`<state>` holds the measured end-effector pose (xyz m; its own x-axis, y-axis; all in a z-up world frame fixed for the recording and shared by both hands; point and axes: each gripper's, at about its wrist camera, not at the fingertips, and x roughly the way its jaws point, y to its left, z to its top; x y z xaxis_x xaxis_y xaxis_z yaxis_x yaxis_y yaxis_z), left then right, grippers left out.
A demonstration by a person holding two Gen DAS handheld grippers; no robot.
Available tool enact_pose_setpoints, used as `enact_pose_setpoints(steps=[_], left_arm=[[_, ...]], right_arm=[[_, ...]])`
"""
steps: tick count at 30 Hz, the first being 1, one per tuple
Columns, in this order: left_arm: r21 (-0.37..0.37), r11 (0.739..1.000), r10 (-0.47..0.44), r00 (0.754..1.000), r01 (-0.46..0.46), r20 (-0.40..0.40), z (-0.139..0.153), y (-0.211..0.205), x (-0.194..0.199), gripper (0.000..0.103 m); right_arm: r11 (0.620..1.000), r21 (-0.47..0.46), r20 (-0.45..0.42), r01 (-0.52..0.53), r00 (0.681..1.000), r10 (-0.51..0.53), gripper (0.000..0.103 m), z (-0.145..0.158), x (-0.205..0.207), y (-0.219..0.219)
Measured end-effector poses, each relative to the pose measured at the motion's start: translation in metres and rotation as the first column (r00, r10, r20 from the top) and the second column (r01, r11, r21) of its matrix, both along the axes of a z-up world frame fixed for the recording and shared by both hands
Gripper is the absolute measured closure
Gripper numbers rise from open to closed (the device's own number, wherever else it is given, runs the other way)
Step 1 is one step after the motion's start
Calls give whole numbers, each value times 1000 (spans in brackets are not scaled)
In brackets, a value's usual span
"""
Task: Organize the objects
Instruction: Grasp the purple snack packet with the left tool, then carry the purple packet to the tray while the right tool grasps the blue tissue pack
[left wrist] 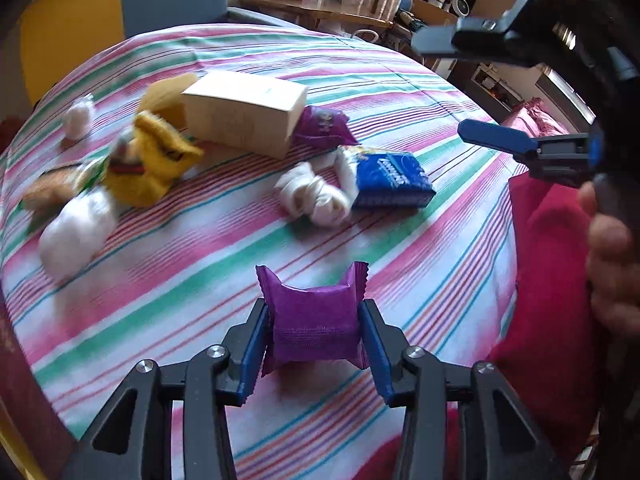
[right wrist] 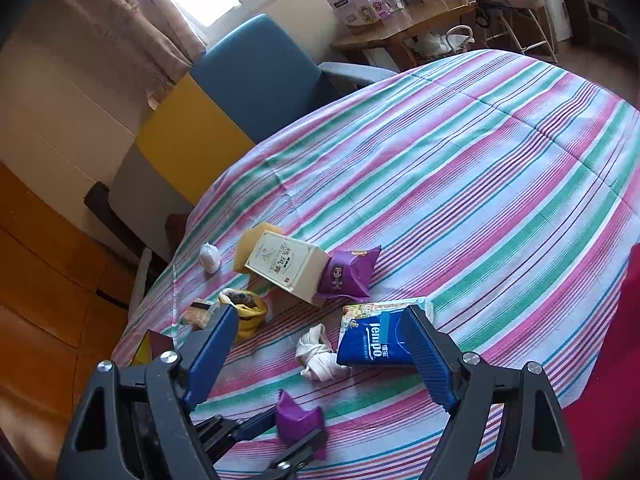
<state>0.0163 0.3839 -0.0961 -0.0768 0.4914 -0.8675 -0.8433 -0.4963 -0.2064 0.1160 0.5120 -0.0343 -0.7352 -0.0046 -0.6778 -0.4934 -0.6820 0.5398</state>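
Left wrist view: the left gripper [left wrist: 314,342] has its jaws pinching a purple snack packet [left wrist: 314,320] just above the striped cloth [left wrist: 200,280], nearer the camera than the blue tissue pack [left wrist: 394,180]. Right wrist view: the right gripper [right wrist: 320,360], jaws spread wide and holding nothing, hovers near the blue tissue pack [right wrist: 372,344], with the purple snack packet [right wrist: 298,420] below it.

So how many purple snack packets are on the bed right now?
2. One purple packet sits between the left gripper fingers near the striped sheet's front edge; the other packet leans against the cardboard box. Others may be hidden.
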Motion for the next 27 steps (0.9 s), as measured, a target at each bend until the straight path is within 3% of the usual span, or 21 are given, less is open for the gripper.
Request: enact_pose_setpoints(steps=[5, 8, 10, 12, 15, 17, 21, 25, 26, 27], left_arm=[[31, 999, 14, 1000, -14, -15, 18, -46, 1, 58], [56, 998, 19, 1000, -18, -22, 29, -71, 4, 58], [77, 997, 19, 1000, -17, -21, 35, -80, 5, 58], [95, 995, 27, 999, -25, -23, 42, -91, 8, 58], [127, 991, 44, 999, -42, -9, 50, -106, 8, 58], [144, 988, 58, 998, -57, -1, 56, -117, 8, 58], [163, 983, 84, 996, -84, 8, 66, -135, 7, 58], [176, 978, 108, 994, -109, 16, 72, -152, 5, 57], [177, 977, 118, 993, -120, 20, 72, -156, 5, 57], [176, 976, 125, 992, -127, 22, 71, -159, 4, 57]], right_arm=[[994, 25, 156, -109, 982, 104, 19, -9, -25, -9], [958, 136, 297, -252, 933, 203, 19, -7, -47, -22], [899, 234, 372, -371, 888, 270, 19, -5, -59, -32], [792, 296, 491, -535, 796, 354, 20, -10, -71, -46], [626, 342, 654, -701, 656, 378, 20, -25, -78, -56], [567, 312, 720, -762, 579, 382, 20, -38, -82, -53], [543, 250, 778, -802, 500, 381, 18, -62, -93, -40], [560, 232, 770, -795, 502, 394, 16, -72, -103, -30], [570, 229, 769, -789, 505, 391, 19, -74, -104, -28], [580, 214, 765, -786, 504, 400, 34, -76, -105, -26]])
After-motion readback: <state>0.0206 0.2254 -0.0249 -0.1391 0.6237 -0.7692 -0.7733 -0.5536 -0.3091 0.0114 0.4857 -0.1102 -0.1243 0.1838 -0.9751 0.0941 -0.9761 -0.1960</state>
